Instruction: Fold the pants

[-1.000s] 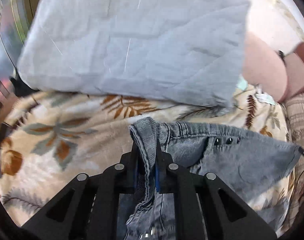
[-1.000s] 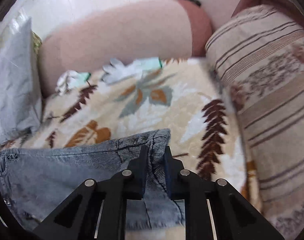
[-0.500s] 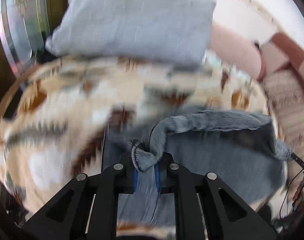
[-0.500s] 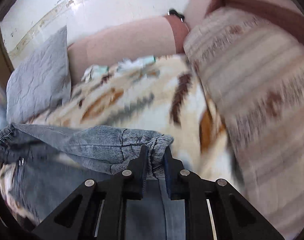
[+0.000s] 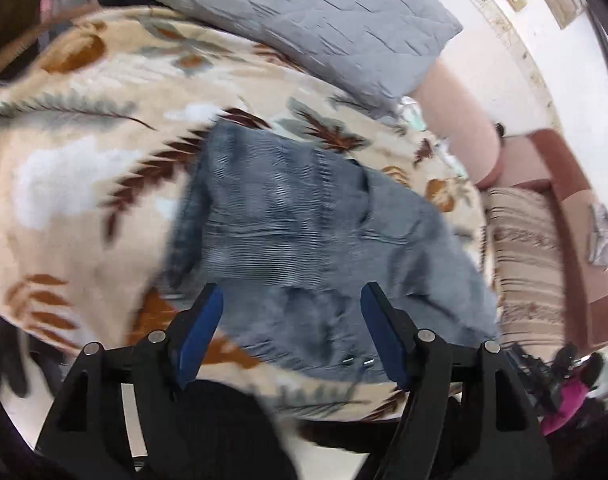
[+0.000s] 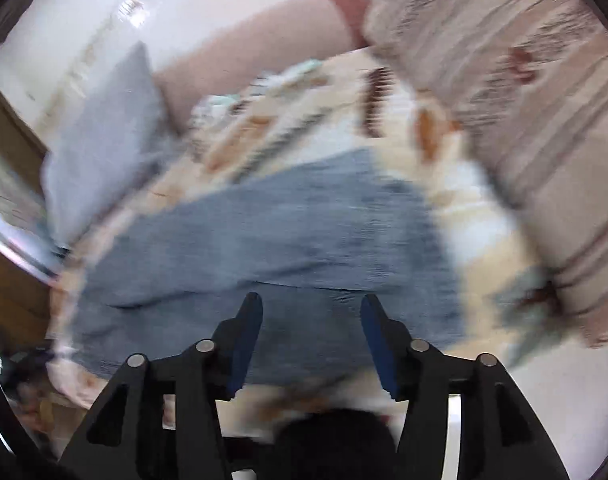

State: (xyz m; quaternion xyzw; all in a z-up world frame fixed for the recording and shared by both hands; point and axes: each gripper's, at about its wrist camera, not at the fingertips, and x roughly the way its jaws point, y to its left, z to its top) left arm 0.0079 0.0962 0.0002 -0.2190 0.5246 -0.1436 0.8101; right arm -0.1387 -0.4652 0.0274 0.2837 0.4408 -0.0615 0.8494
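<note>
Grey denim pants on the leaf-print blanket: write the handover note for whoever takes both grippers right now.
Left gripper: open, holding nothing, above the near edge of the grey denim pants.
Right gripper: open, holding nothing, also above the pants' near edge.
Pants: lying in a folded, doubled-over bundle on the cream leaf-print blanket, apart from the grey quilted pillow behind them.
Done: one fold laid down and released.
Left: the bundle looks uneven, so probably square the edges and fold once more. Right view is blurred, so check there first.
</note>
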